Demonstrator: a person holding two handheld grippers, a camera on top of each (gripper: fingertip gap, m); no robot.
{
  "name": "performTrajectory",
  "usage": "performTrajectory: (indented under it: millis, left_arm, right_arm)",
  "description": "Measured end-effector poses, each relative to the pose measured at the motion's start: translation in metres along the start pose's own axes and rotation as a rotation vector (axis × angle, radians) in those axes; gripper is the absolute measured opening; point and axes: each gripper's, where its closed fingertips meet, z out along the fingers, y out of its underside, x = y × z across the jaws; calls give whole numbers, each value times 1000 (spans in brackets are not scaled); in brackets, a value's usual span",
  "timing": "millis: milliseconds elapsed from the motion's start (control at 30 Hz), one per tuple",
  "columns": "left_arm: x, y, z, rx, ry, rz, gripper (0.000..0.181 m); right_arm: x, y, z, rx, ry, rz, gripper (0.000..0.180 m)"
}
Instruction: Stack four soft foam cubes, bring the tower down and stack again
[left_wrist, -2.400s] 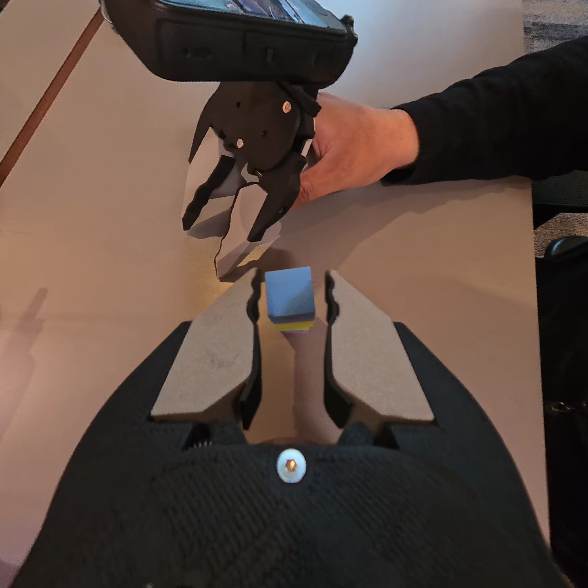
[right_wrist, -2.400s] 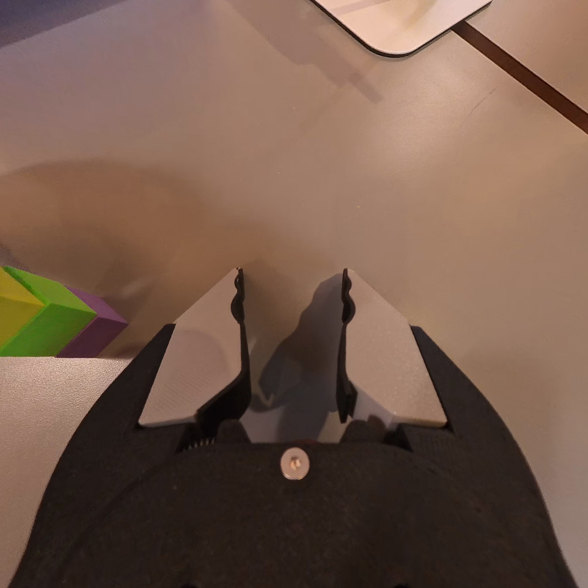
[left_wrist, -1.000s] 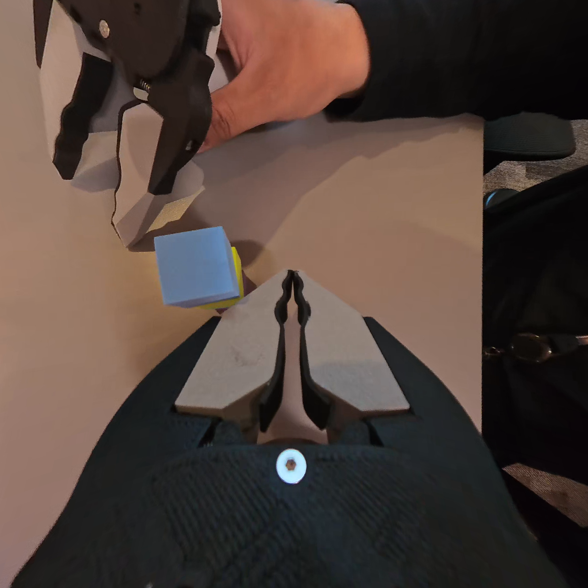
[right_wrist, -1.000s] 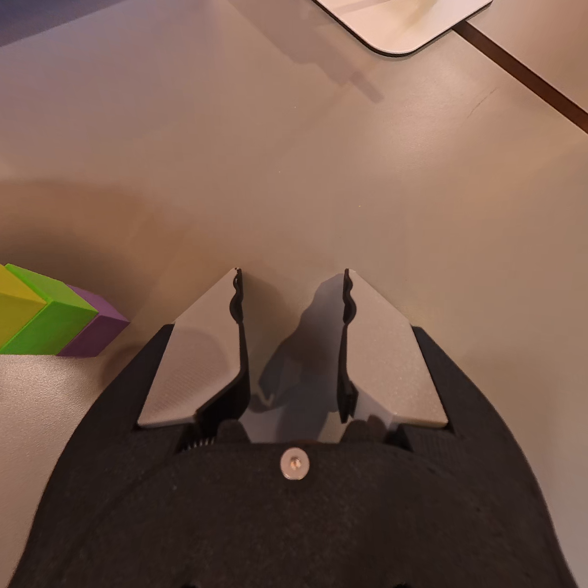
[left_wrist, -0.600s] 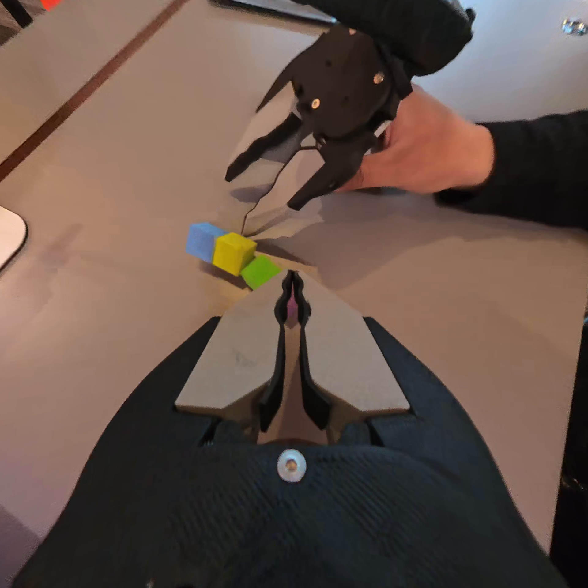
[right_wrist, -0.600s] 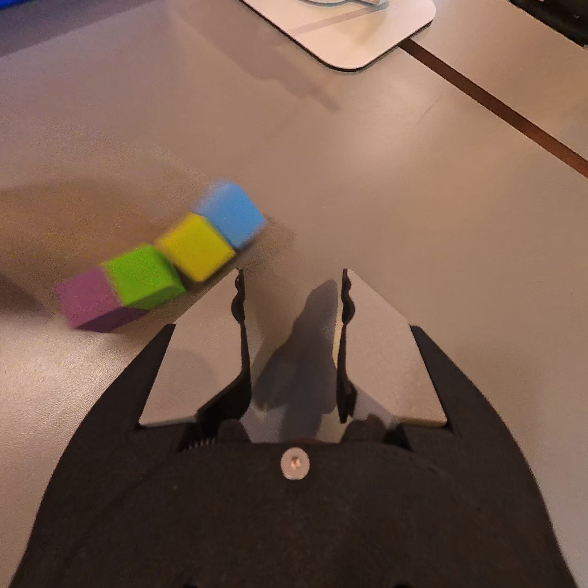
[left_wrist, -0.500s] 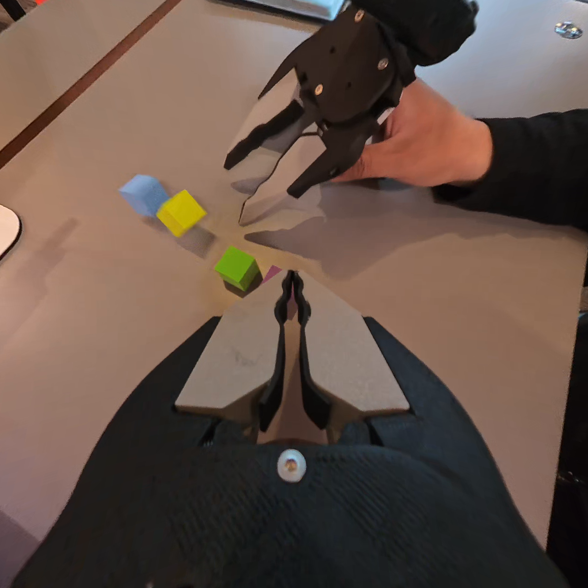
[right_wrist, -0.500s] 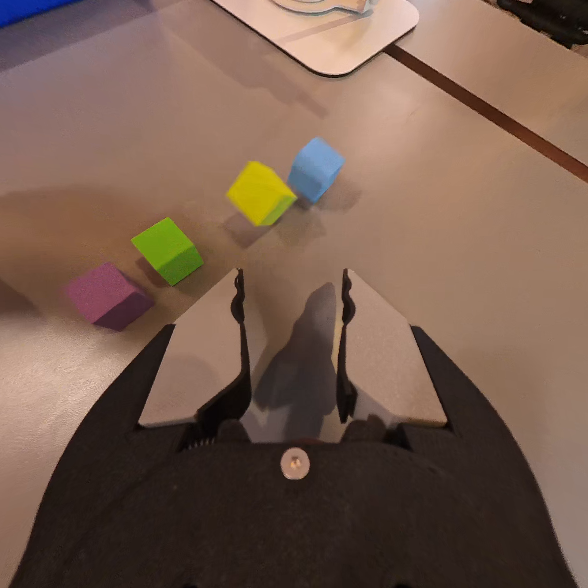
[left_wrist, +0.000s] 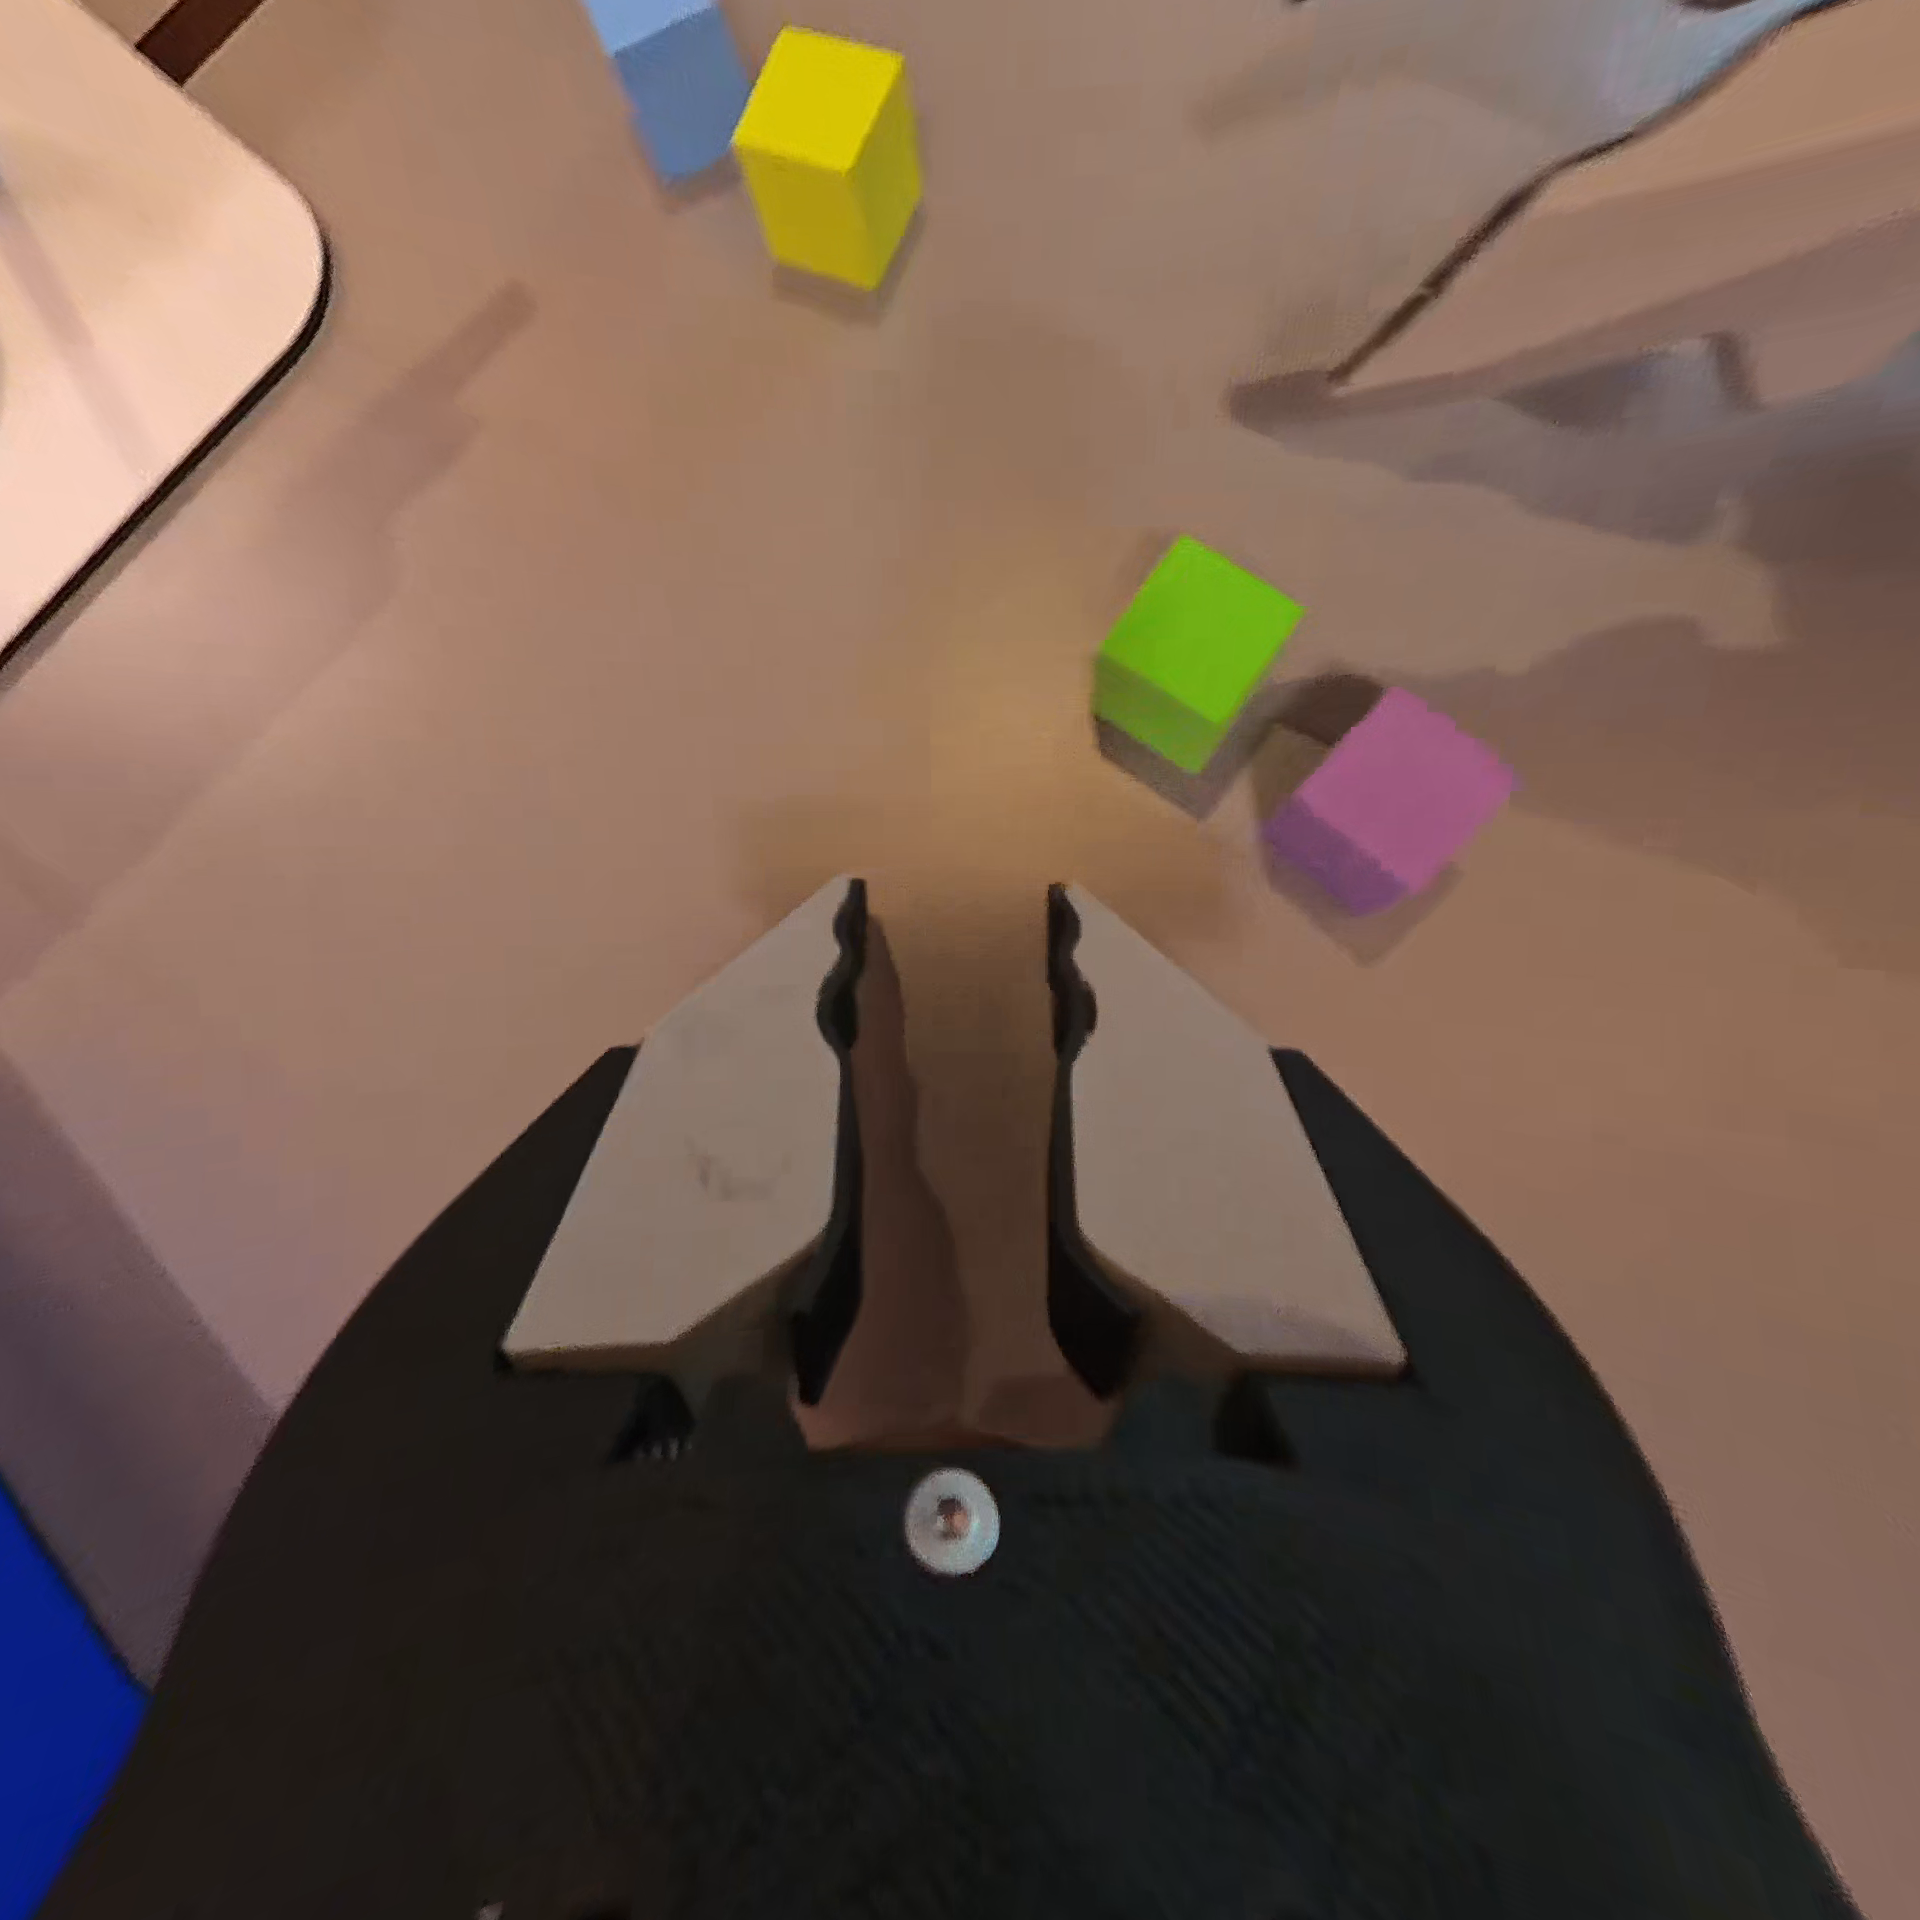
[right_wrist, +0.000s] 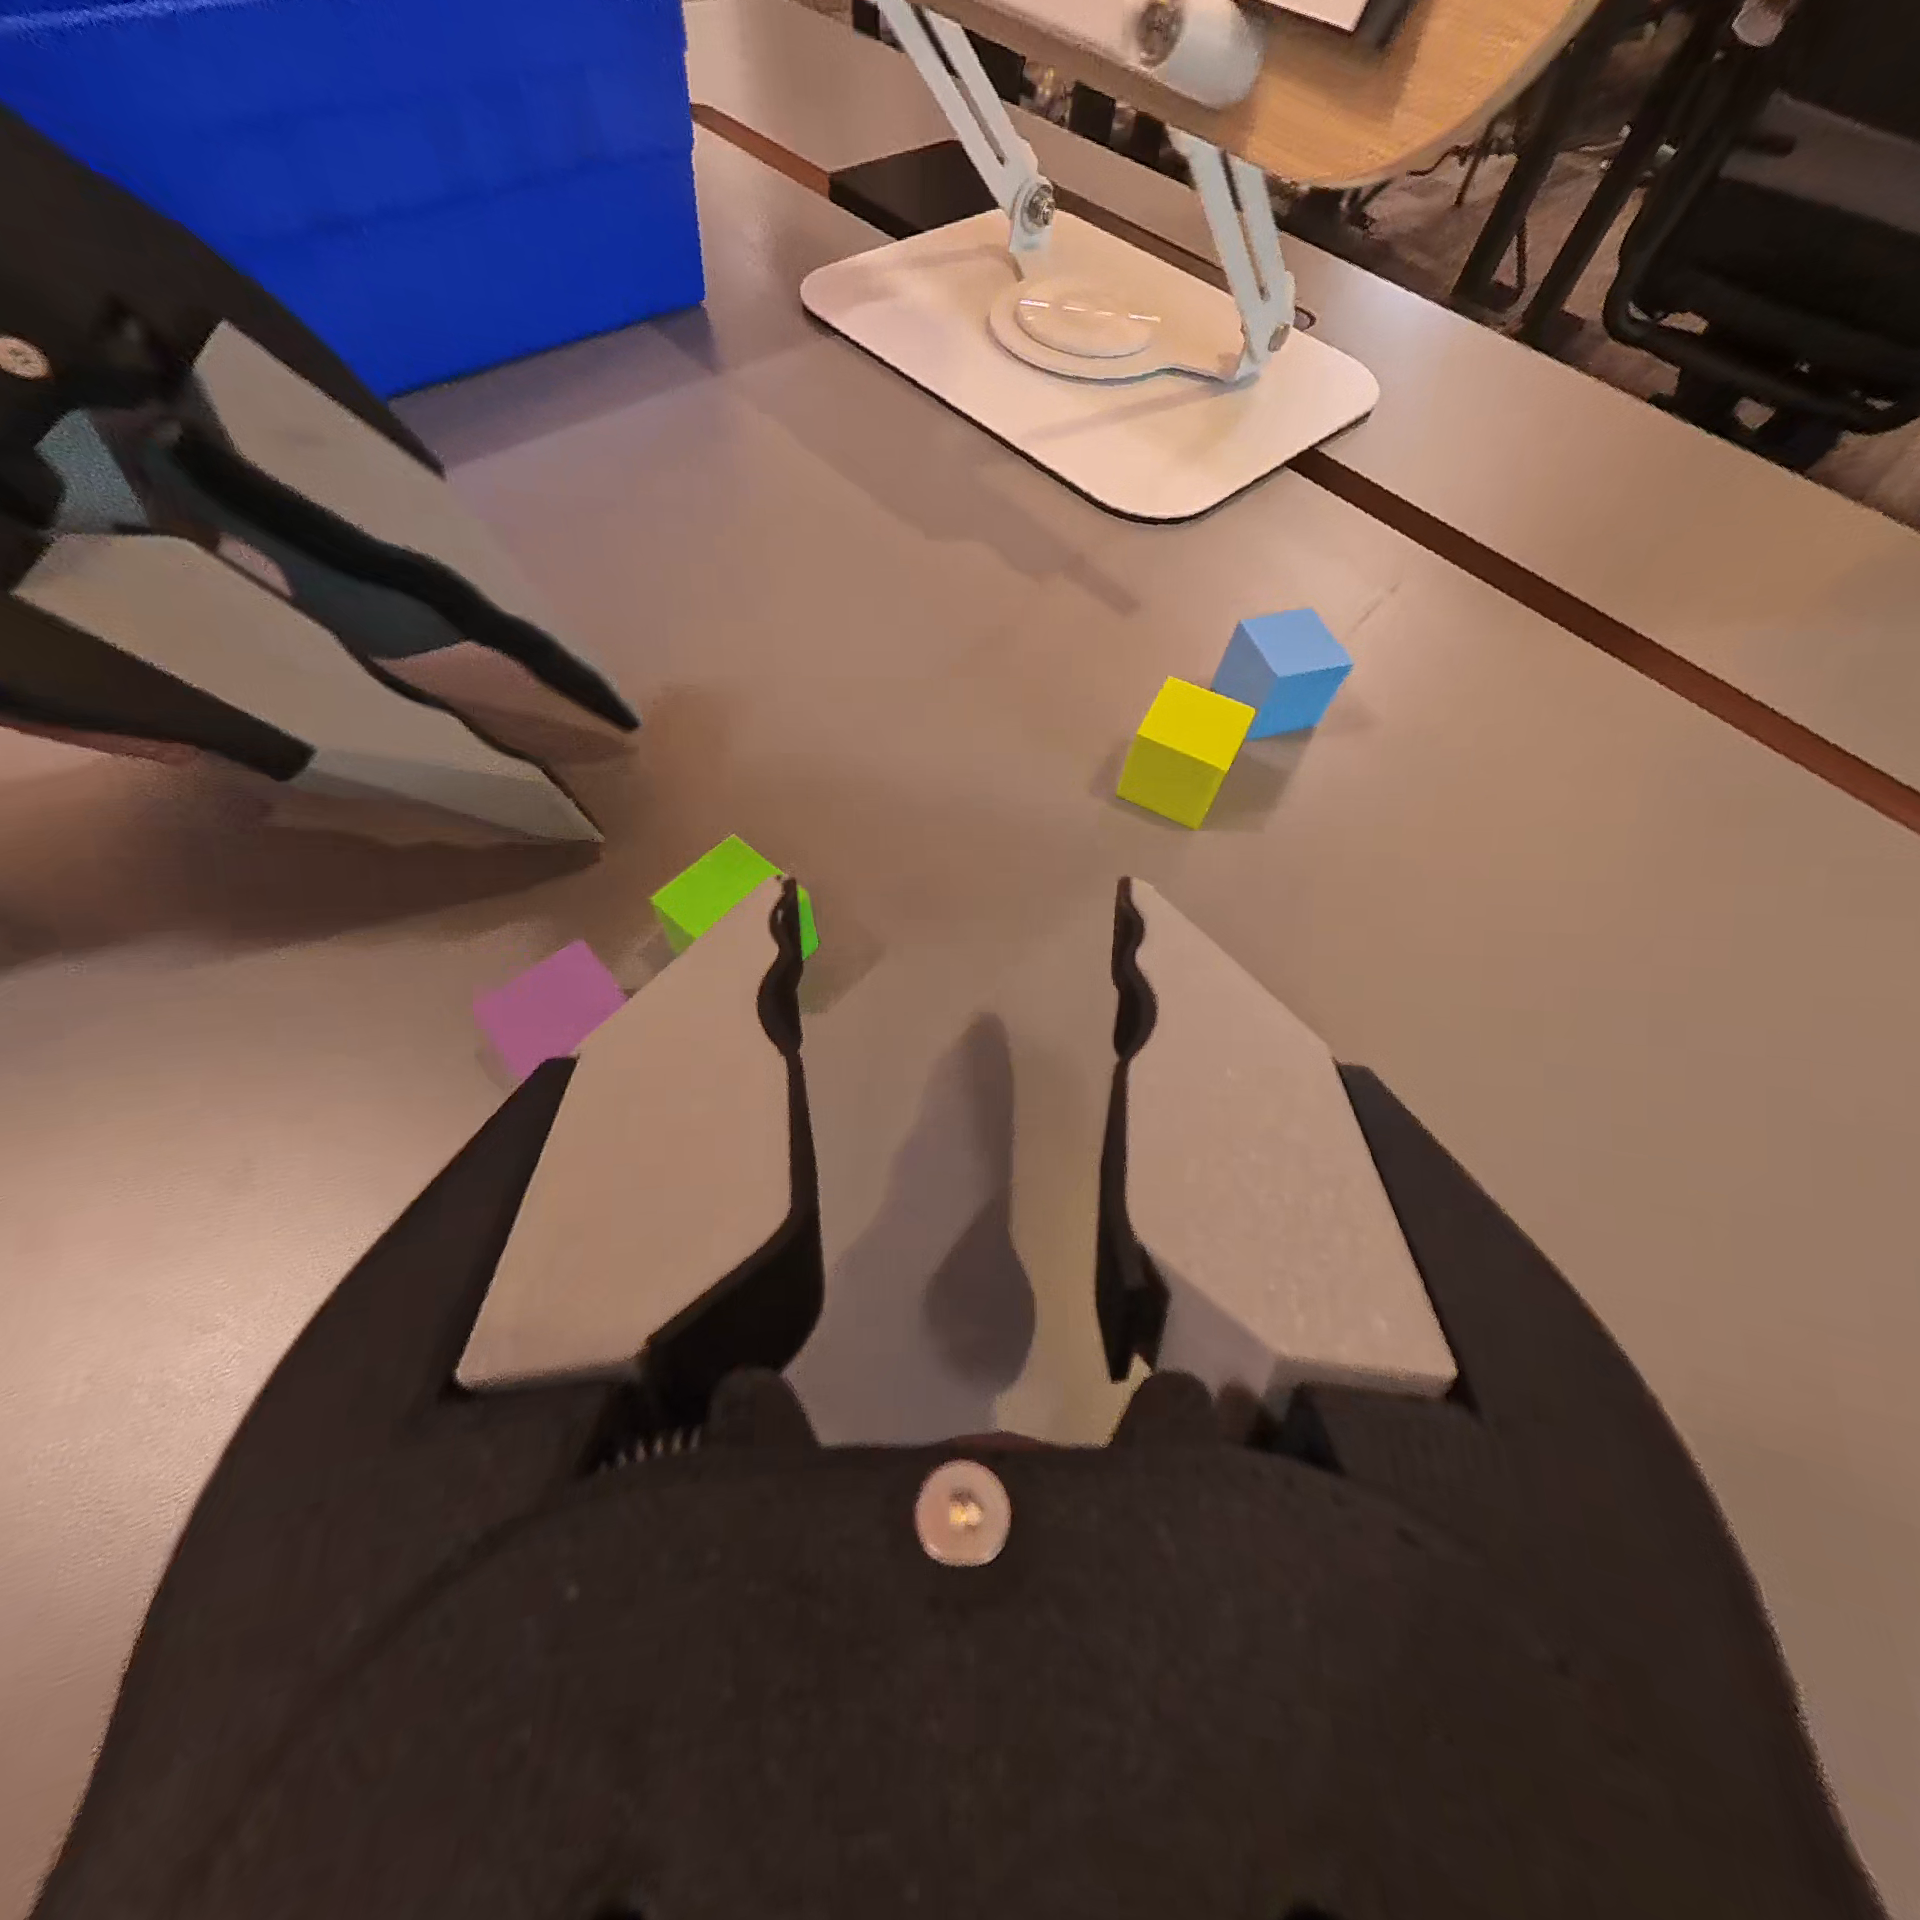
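Observation:
Four foam cubes lie scattered singly on the tan table. In the left wrist view the green cube (left_wrist: 1195, 655) and purple cube (left_wrist: 1387, 800) sit ahead to the right, the yellow cube (left_wrist: 831, 156) and blue cube (left_wrist: 670, 78) far ahead. My left gripper (left_wrist: 951, 899) is open and empty above the table. In the right wrist view the green cube (right_wrist: 717, 894) and purple cube (right_wrist: 545, 1003) lie by the left finger, the yellow cube (right_wrist: 1184, 748) and blue cube (right_wrist: 1283, 670) ahead to the right. My right gripper (right_wrist: 951, 894) is open and empty. The left gripper (right_wrist: 597, 774) shows at the left there.
A white stand base (right_wrist: 1091, 364) with metal arms sits at the back of the table; its corner (left_wrist: 135, 291) shows at the left in the left wrist view. A blue box (right_wrist: 416, 166) stands at the back left. A dark seam (right_wrist: 1610, 623) crosses the table. Chairs stand beyond. The right tips stand about 4 cm off the green cube (right_wrist: 717, 894). Look for it in the left wrist view (left_wrist: 1200, 631) too.
The four-cube tower was knocked over by my shut left gripper and the cubes rolled apart. My left gripper has since opened and swung left. My right gripper has pulled back, still open.

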Motion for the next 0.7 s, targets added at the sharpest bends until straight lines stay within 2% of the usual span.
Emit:
performTrajectory:
  millis: [33, 167, 500, 700]
  left_arm:
    - [-4, 1, 2, 3, -10, -13, 39]
    - [-9, 0, 5, 36, -3, -71, 43]
    - [-21, 4, 5, 102, -9, -101, 59]
    - [-25, 5, 5, 129, 16, -127, 56]
  right_arm:
    - [-2, 0, 0, -2, 13, -18, 58]
    - [-6, 0, 1, -13, 57, -76, 58]
    - [-20, 2, -1, -6, 8, -132, 56]
    - [-22, 15, 7, -67, 26, -163, 56]
